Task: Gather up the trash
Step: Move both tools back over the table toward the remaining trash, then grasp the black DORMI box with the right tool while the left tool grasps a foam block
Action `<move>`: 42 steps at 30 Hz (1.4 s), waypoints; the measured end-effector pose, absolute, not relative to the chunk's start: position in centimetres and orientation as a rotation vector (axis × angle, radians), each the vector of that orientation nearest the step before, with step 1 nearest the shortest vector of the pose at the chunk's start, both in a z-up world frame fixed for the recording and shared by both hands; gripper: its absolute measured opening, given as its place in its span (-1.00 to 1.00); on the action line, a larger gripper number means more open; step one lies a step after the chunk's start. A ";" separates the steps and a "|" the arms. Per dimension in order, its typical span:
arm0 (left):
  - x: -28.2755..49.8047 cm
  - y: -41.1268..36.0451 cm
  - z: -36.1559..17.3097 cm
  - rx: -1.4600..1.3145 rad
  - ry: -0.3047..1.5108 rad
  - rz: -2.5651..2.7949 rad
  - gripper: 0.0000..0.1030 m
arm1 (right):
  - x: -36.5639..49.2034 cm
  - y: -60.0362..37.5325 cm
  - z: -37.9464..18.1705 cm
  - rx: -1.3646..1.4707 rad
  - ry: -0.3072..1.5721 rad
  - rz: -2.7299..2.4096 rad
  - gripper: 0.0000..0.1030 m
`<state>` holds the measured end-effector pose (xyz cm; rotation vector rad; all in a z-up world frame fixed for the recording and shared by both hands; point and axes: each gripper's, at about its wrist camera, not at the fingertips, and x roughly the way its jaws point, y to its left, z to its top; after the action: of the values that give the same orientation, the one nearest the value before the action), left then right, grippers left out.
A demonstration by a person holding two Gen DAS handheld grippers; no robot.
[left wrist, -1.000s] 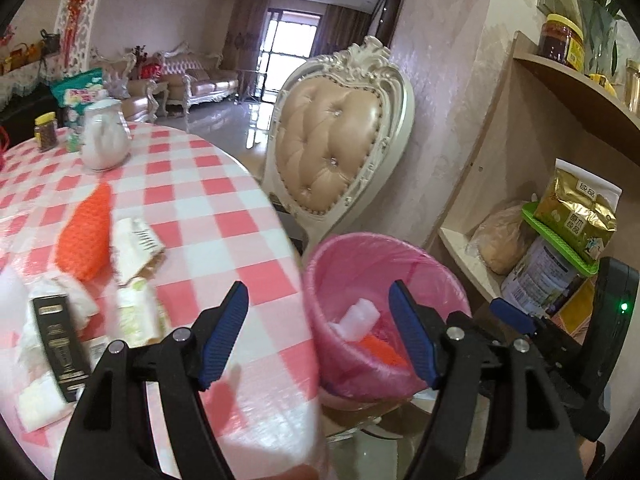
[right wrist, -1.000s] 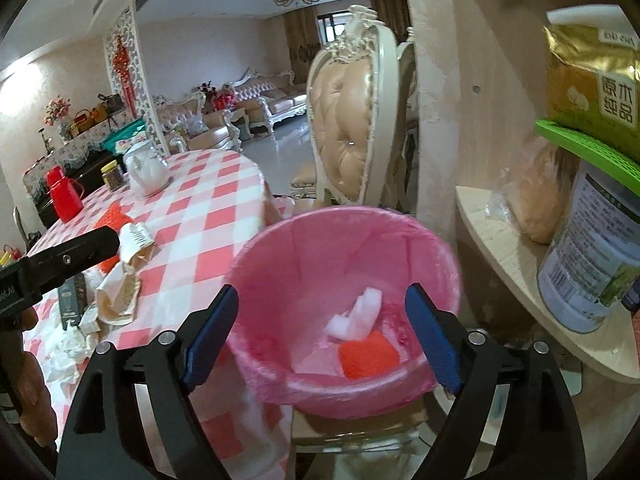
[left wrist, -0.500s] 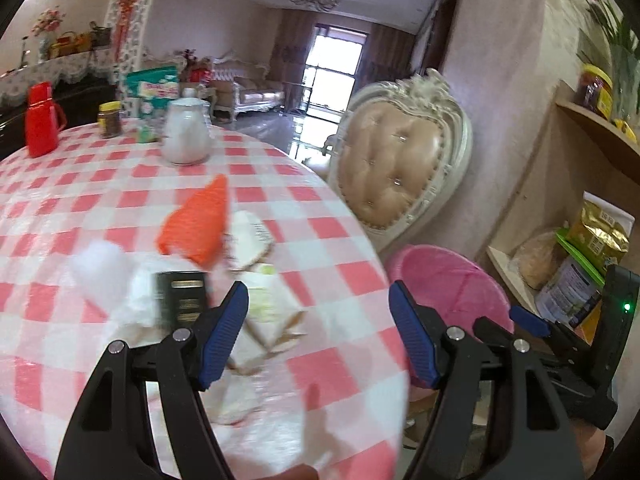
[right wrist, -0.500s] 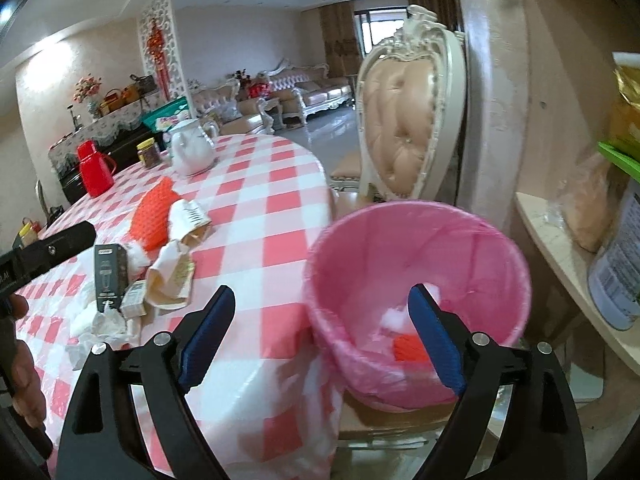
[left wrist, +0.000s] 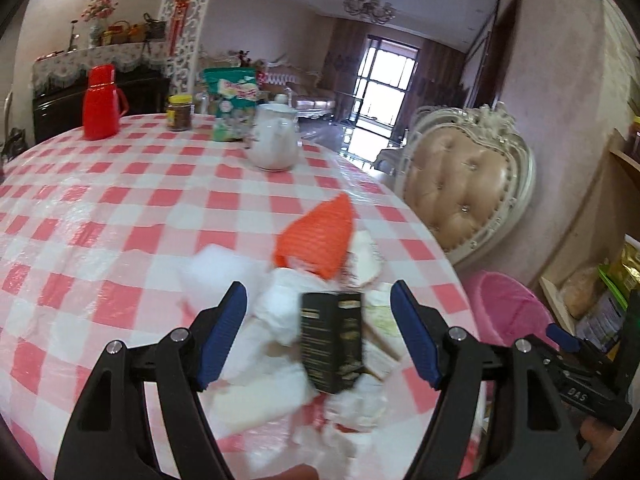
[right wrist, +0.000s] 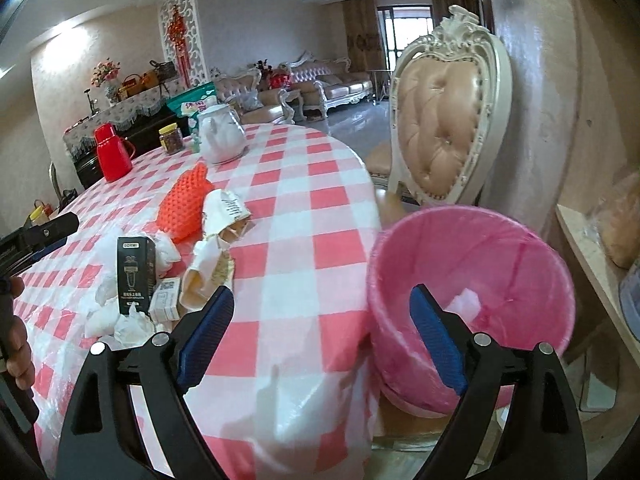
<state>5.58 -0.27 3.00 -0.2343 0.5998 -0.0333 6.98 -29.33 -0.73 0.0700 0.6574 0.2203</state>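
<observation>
1. Left gripper (left wrist: pixel 318 334), jaws just widened and holding nothing, hovers over a black printed carton (left wrist: pixel 332 344) amid white crumpled tissues (left wrist: pixel 280 312).
2. Next move, likely: lower and clamp the carton.
3. Right gripper (right wrist: pixel 322 338), jaws wide and bare, waits beside the pink-lined bin (right wrist: pixel 472 276).

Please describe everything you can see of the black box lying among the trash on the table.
The black box is a slim, upright-format cardboard carton with gold print: a small label at the top, a cup-like figure in the middle and lines of text below. It looks intact and closed. It rests tilted on crumpled white tissues on the checked tablecloth, beside a small white carton. In the left wrist view it lies just ahead between the open left gripper's fingers, untouched.
</observation>
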 end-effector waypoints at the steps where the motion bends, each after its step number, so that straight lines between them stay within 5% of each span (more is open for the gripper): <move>1: 5.8 0.4 2.9 -0.237 0.603 -0.021 0.39 | 7.2 -29.0 -0.7 0.068 0.659 0.224 0.65; 28: 14.3 7.4 -3.9 -0.289 0.793 -0.008 0.39 | 14.7 -19.4 0.1 0.031 0.678 0.356 0.65; 35: 14.5 7.7 -4.4 -0.311 0.807 -0.051 0.12 | 14.3 -16.9 -0.3 0.019 0.692 0.403 0.65; 42: 13.9 8.4 -3.7 -0.334 0.786 -0.058 0.09 | 13.3 -14.5 0.0 -0.008 0.695 0.442 0.65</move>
<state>13.86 8.42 -3.71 -0.3340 0.7865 -0.0577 13.29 -14.52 0.00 -0.0077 0.6950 0.4416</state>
